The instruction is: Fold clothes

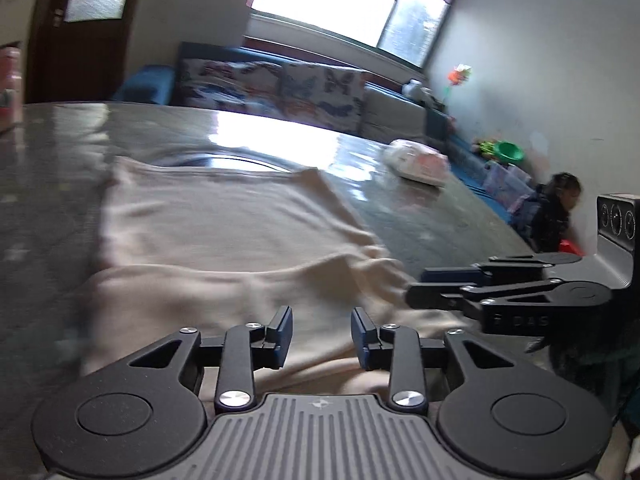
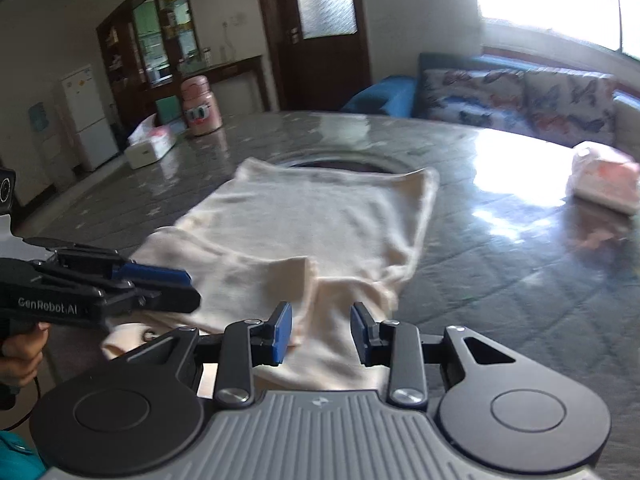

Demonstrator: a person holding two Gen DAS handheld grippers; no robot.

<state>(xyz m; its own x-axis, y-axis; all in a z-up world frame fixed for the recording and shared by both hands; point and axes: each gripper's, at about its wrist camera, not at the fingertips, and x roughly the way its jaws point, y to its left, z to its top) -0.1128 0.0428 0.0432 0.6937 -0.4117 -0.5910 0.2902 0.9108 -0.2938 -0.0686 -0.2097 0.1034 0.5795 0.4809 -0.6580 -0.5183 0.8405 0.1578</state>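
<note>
A cream garment [image 1: 224, 232] lies spread on a glossy grey table [image 1: 56, 168], its near part folded over itself. My left gripper [image 1: 321, 338] is open above the garment's near edge, holding nothing. My right gripper [image 2: 321, 334] is open too, above the near right part of the same garment [image 2: 320, 220]. Each gripper shows in the other's view: the right one at the right [image 1: 418, 288], the left one at the left [image 2: 192, 290], both just over the cloth's near edge.
A wrapped pink and white pack [image 1: 418, 164] lies on the table [image 2: 520, 264] at the right, also in the right wrist view [image 2: 604, 176]. A tissue box [image 2: 150, 146] and a pink jar [image 2: 200, 106] stand far left. A sofa [image 1: 280, 88] and a child [image 1: 554, 212] are beyond.
</note>
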